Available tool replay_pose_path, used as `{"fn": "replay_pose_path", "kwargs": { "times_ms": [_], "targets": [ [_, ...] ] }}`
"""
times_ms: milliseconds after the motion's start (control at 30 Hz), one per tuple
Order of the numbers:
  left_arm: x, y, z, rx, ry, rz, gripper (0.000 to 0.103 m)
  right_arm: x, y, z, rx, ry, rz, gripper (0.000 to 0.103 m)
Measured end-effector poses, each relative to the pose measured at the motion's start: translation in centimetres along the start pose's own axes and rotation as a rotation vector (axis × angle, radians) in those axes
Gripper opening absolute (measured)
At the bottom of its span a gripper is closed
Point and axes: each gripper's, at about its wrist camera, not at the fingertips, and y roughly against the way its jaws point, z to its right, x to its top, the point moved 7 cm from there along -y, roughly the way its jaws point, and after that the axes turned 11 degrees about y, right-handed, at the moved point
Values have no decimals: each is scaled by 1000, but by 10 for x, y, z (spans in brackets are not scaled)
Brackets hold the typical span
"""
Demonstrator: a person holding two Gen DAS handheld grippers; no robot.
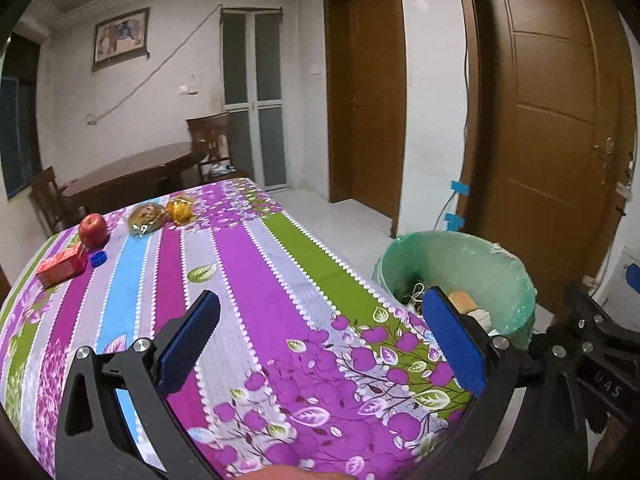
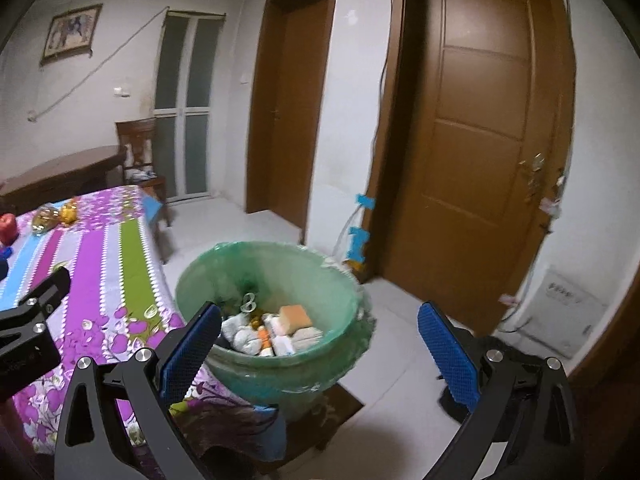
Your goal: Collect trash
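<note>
Beyond the spread, empty right tool (image 2: 320,344) stands the trash-filled bin (image 2: 280,364); left tool (image 1: 320,336) likewise spread.

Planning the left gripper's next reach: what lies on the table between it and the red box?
Nothing: in the left wrist view, only bare striped tablecloth lies between the open left gripper and the red box. The blue bottle cap sits just beyond the box.

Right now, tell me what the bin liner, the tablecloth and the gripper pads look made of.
Bin liner: thin green plastic film, translucent, crinkled over the rim.
Tablecloth: probably printed fabric or vinyl, striped and floral; the weave is unclear.
Right gripper pads: blue, dotted texture, likely rubber or textured plastic, on black arms.
</note>
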Motion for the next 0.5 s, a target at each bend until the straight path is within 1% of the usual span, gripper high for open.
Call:
{"fn": "replay_pose_path", "kwargs": {
  "times_ms": [100,133,200,400,467,500],
  "targets": [
    [-6,3,7,23,-4,17,98,-11,-7,3,65,-45,-7,98],
    [-8,5,10,22,-5,21,98,-16,-10,4,95,-59,-11,98],
    [-9,7,15,9,-9,22,98,-21,-14,5,112,-66,-18,98],
    [-20,7,30,-59,-28,-26,98,-31,-17,5,109,-58,-21,98],
    [-20,9,30,-65,-31,-10,98,-31,-16,9,92,-51,-15,98],
    [-18,10,28,-56,-27,7,98,-31,-16,10,88,-48,-12,98]
  ]
}}
